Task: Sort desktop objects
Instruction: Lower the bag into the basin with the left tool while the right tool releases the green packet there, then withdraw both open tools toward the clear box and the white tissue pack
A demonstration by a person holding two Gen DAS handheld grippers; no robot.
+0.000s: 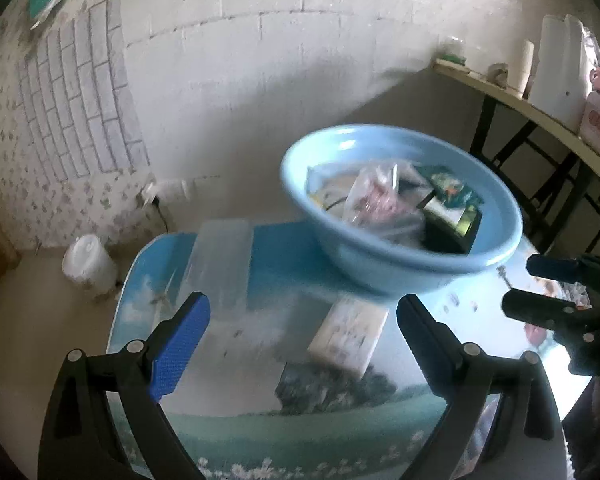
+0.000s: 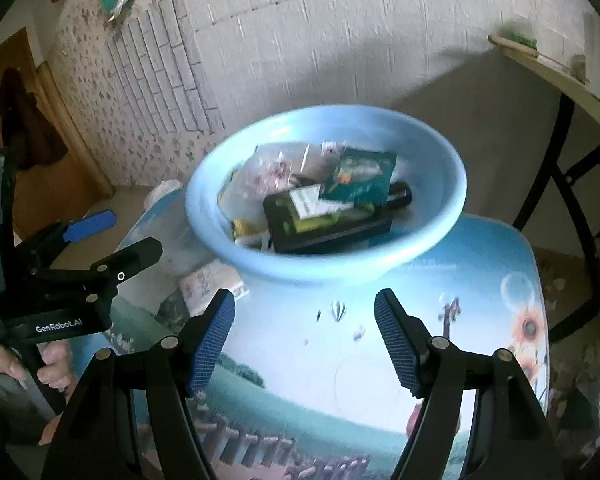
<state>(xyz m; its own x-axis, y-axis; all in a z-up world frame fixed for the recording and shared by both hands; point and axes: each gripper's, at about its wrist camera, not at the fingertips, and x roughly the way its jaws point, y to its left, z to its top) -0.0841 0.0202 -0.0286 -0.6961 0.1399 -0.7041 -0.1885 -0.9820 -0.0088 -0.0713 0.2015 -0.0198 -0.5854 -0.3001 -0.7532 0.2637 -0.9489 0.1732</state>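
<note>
Jaws on both the left gripper [image 1: 303,320] and right gripper [image 2: 305,316] are wide apart, nothing between them. Blue basin [image 2: 440,168] sits far on the table [image 2: 380,380], full of packets. Cream box [image 1: 348,336] lies near it, left gripper side.

The only writing I could read was "GenRobot.AI", printed in white on the black body of my left gripper [image 2: 112,240], as it showed in the right wrist view. A few small white marks stood on a black strap at that view's left edge, too small to make out. The packets [image 2: 360,180] in the bowl [image 2: 440,216] carried print, but blur made it unreadable in both views. The pale box [image 1: 348,332] on the table [image 1: 440,304] showed only smeared marks.
</note>
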